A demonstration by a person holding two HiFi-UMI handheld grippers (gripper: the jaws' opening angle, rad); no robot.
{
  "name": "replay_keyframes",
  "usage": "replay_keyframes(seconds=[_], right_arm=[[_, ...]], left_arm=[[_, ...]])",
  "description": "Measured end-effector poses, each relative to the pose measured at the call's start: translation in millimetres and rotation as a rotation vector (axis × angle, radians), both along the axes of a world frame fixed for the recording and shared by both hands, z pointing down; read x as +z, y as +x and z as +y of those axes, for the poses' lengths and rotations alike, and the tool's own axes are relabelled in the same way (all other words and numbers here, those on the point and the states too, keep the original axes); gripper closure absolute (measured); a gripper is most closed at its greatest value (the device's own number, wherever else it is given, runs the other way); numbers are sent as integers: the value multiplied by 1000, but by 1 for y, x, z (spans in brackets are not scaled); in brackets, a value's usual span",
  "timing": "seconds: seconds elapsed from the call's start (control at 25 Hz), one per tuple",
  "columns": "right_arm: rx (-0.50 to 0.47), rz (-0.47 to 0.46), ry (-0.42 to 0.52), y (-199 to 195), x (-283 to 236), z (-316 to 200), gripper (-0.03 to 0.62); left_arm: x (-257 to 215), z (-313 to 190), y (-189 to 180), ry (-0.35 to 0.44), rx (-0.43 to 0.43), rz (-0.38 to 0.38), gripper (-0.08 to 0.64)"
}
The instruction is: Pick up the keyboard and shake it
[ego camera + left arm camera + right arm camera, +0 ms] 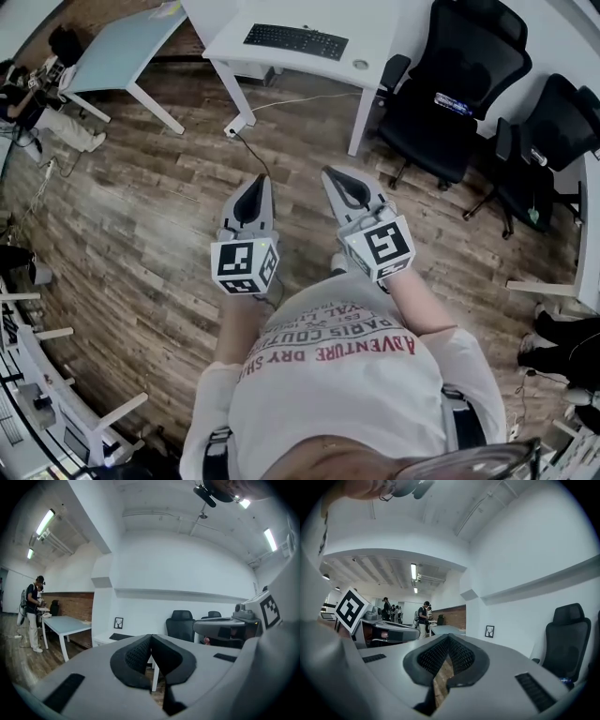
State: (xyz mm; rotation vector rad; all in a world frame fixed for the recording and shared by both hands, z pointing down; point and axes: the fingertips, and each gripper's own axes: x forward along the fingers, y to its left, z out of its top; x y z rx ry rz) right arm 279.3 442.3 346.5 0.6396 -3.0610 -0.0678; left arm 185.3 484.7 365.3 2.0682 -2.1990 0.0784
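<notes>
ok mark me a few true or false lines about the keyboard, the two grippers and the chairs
1. The keyboard lies on the white desk. True.
2. The left gripper holds the keyboard. False: its jaws are shut on nothing, and the keyboard is well away on the desk.
3. The right gripper has its jaws wide apart. False: they are shut and empty.
4. Black office chairs stand to the right of the desk. True.
</notes>
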Motion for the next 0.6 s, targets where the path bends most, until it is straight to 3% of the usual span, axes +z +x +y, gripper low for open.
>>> replay_keyframes(seconds=[0.36,0.6], right_arm=[[-13,19,-51,-5,23,-134,568],[-16,18,-92,-33,34,-187,568]], left_arm=[[9,-120,-4,-23,-9,26,534],[14,-170,-39,-54,-24,14,534]])
